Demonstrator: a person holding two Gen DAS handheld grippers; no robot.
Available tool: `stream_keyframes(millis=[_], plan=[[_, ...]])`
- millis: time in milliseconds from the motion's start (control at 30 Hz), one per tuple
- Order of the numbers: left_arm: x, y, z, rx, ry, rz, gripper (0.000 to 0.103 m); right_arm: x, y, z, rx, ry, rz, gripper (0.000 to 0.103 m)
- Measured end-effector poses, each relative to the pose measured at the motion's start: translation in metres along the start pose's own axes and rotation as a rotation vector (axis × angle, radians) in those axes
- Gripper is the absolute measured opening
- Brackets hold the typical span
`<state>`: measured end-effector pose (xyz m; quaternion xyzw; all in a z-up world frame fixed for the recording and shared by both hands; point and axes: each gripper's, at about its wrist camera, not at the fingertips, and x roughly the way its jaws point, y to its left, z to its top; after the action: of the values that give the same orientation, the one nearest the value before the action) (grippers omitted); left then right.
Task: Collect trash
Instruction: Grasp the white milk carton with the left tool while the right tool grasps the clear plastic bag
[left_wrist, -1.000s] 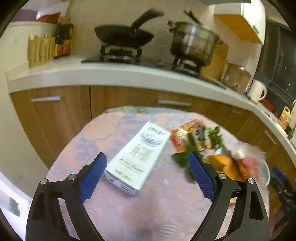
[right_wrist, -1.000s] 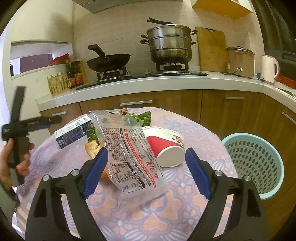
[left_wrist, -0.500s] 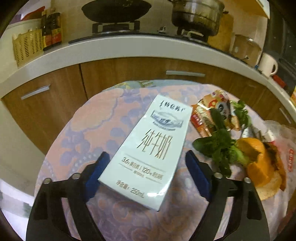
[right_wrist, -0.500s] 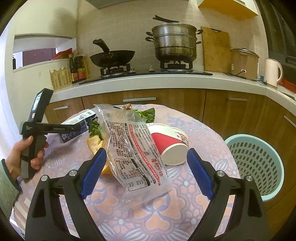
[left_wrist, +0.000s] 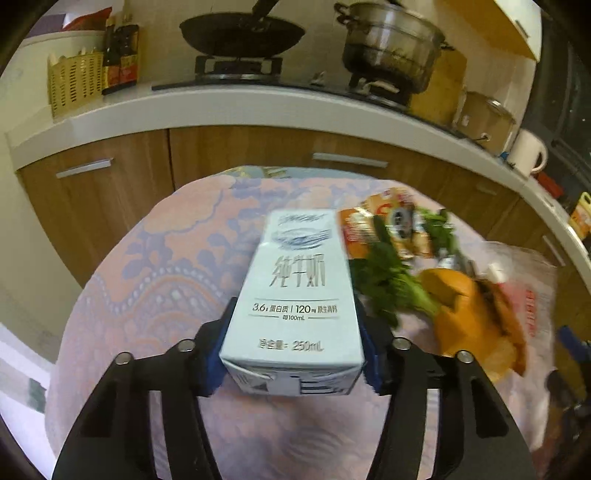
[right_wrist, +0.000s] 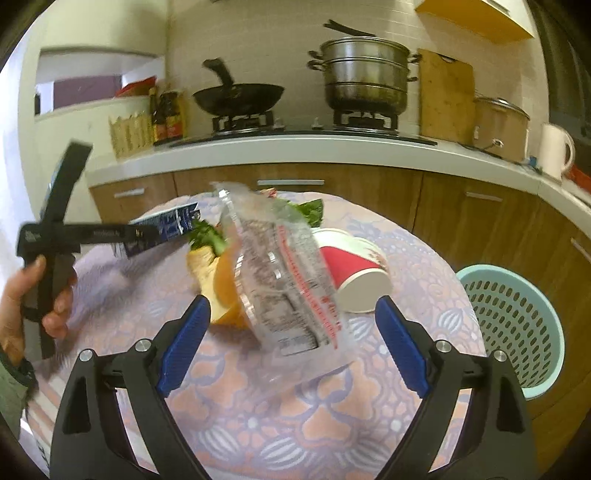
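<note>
Left claw (left_wrist: 291, 363) is clamped on the milk carton (left_wrist: 295, 295), blue pads pressing its two long sides near the bottom end, so the carton sticks out ahead of me over the worktop (left_wrist: 155, 280). Everything else I'll place off that carton. Just to its right sit some leafy greens (left_wrist: 391, 273) and a snack wrapper (left_wrist: 391, 225), then an orange peel (left_wrist: 465, 314) a bit further right.

Right claw (right_wrist: 291, 345) is wide open with nothing in it, hovering near a clear plastic bag (right_wrist: 284, 280) that lies right of the carton, with a red paper cup (right_wrist: 354, 273) tipped over beyond it and the green basket (right_wrist: 517, 325) off the worktop edge, farthest from the carton.

Handling-wise, my guess is the carton's light and probably empty, so the walls could buckle if I squeeze harder. Gripping the flat sides feels right. The bag looks floppy and slick, so I'd pinch an edge.
</note>
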<state>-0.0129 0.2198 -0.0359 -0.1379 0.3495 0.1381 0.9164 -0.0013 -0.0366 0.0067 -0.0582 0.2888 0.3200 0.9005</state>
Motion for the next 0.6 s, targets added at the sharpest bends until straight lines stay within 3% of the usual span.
stream_keyframes(millis=[233,367,500,567,600], plan=[[-0.021,-0.02,-0.008,0.002,-0.032,-0.037,0.053,0.02,0.007,0.025,0.011,0.076,-0.048,0.083],[-0.031,-0.031,-0.013,0.002,-0.053,-0.052,0.053,0.034,0.007,0.038,-0.007,0.142,-0.085,0.048],[-0.041,-0.041,-0.014,0.01,-0.07,-0.072,0.053,0.048,-0.007,0.037,0.033,0.217,-0.077,0.032],[-0.047,-0.047,-0.014,0.018,-0.08,-0.085,0.053,0.049,-0.015,0.035,0.058,0.225,-0.055,0.017],[-0.049,-0.05,-0.014,0.023,-0.085,-0.086,0.053,0.046,-0.017,0.034,0.064,0.22,-0.046,0.015]])
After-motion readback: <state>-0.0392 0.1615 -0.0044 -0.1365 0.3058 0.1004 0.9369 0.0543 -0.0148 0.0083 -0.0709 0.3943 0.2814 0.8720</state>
